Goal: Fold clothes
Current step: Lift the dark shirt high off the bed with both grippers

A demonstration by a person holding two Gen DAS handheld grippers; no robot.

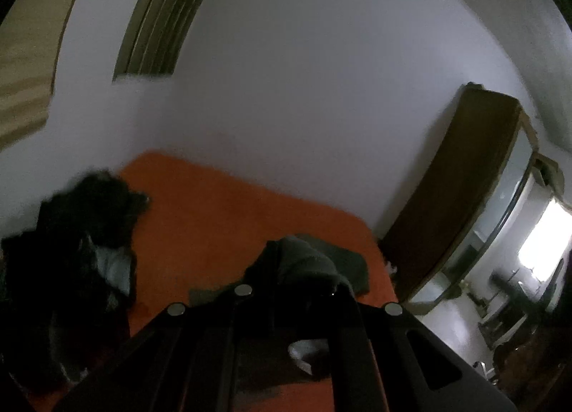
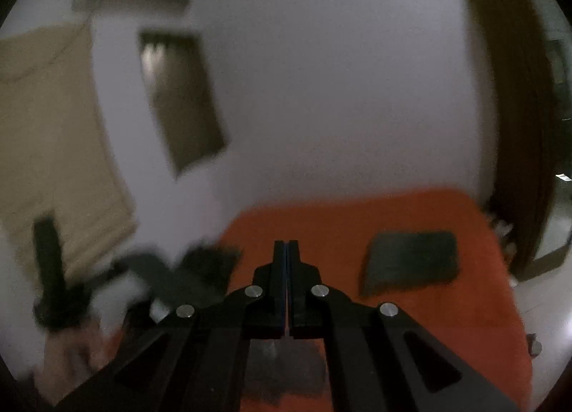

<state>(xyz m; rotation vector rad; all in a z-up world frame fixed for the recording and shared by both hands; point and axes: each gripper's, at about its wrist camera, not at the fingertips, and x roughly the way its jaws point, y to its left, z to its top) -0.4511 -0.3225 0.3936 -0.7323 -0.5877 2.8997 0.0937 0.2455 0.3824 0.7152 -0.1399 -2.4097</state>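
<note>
While the left gripper (image 1: pixel 307 290) jaws pinch a dark garment (image 1: pixel 304 261), the right gripper (image 2: pixel 286 251) jaws sit together, empty

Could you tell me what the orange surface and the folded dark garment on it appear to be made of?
The orange surface looks like matte woven or felt-like fabric: no shine, soft rounded corners. The folded dark garment seems soft grey-green cloth, perhaps knit; blur hides the weave.

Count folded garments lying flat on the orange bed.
1: dark folded garment on the orange bed, far right. Left gripper holds another, lifted; dark pile may hide more.
</note>
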